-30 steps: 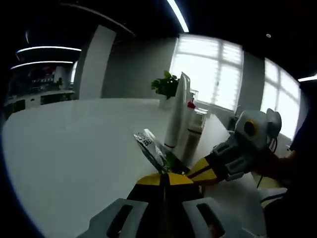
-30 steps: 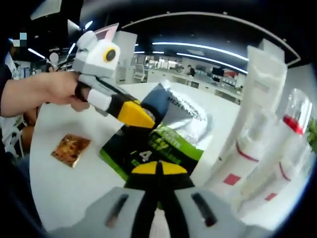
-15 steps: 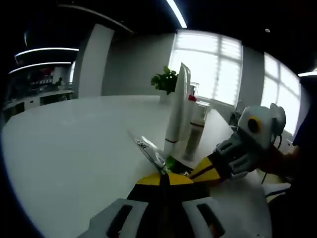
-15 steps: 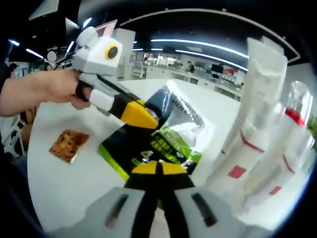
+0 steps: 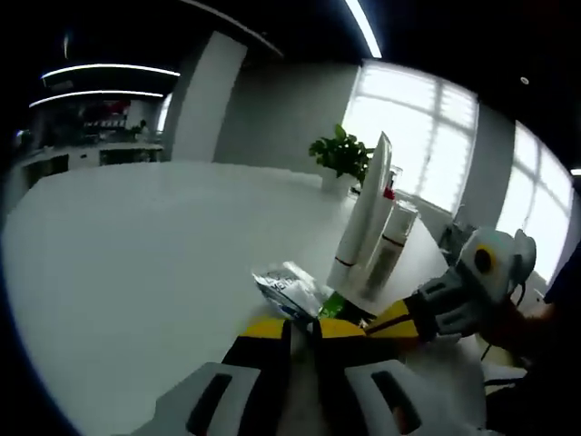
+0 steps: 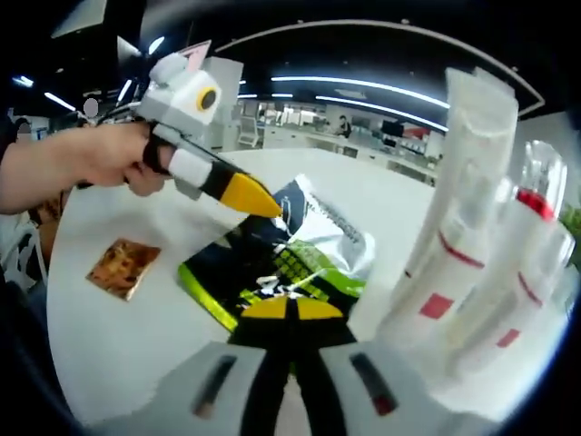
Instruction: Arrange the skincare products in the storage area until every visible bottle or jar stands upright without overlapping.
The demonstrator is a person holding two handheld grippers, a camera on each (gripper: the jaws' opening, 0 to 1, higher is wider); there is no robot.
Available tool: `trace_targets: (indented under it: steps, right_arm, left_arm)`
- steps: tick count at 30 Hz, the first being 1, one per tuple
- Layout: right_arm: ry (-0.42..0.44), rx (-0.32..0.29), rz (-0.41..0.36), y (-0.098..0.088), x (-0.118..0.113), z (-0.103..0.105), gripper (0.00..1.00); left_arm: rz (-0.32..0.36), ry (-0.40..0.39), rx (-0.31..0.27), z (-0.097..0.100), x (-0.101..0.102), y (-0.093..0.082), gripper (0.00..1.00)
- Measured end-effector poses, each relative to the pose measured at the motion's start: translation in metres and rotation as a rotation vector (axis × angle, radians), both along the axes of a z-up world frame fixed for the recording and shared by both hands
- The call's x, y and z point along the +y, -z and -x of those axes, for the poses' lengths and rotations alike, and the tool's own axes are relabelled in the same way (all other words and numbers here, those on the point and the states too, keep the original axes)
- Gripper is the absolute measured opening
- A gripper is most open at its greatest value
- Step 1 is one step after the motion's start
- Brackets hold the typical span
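Observation:
A black, green and silver foil sachet (image 6: pixel 290 250) lies tilted on the white table (image 6: pixel 118 336). My right gripper (image 6: pixel 290 305) is shut on its near edge. My left gripper (image 6: pixel 261 201) hovers just off the sachet's far top corner. In the left gripper view my left gripper (image 5: pixel 304 327) shows a narrow gap between its yellow tips, and the sachet (image 5: pixel 289 289) lies just ahead of them. My right gripper (image 5: pixel 379 320) reaches in there from the right. A tall white tube (image 6: pixel 458 209) and a pump bottle (image 6: pixel 526 259) with a red collar stand upright beside the sachet.
A small gold-brown square packet (image 6: pixel 123 267) lies flat on the table to the left. A person's hand (image 6: pixel 86 168) holds the left gripper. A potted plant (image 5: pixel 340 154) stands behind the tube (image 5: pixel 363 222) and a capped bottle (image 5: pixel 392 247). Windows lie beyond.
My left gripper has opened, let go of the sachet's top and drawn back a little. The sachet has sagged toward the table. My right gripper still holds it.

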State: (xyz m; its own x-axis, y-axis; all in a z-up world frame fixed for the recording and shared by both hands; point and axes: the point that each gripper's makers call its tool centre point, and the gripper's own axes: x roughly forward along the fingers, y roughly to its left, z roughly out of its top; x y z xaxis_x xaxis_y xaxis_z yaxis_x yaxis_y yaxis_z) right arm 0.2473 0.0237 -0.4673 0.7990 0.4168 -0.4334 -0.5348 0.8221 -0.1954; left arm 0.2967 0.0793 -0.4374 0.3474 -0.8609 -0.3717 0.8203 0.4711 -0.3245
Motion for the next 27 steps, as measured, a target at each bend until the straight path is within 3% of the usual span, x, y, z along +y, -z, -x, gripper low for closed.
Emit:
trace_targets:
  steps: [3, 6, 11, 16, 24, 27]
  right_arm:
    - [0.003, 0.002, -0.003, 0.000, 0.000, 0.000, 0.00]
    - [0.005, 0.002, -0.005, 0.000, 0.000, 0.000, 0.00]
    - [0.008, 0.001, -0.011, 0.001, 0.000, 0.000, 0.00]
    - [0.010, 0.006, -0.020, 0.001, -0.001, 0.000, 0.00]
    - [0.006, 0.007, -0.018, 0.001, -0.001, 0.000, 0.00]
    - [0.007, 0.009, -0.027, 0.001, -0.002, 0.000, 0.00]
  left_arm:
    - [-0.026, -0.027, -0.024, -0.004, 0.012, 0.000, 0.09]
    - [0.052, -0.068, -0.007, -0.006, 0.022, -0.010, 0.09]
    - [-0.056, -0.072, -0.008, -0.005, 0.038, 0.010, 0.07]
    - [-0.085, -0.061, -0.002, -0.004, 0.033, 0.021, 0.06]
    - [-0.176, -0.036, -0.051, -0.007, 0.022, 0.035, 0.08]
    - [-0.181, -0.033, -0.063, -0.006, 0.020, 0.035, 0.08]
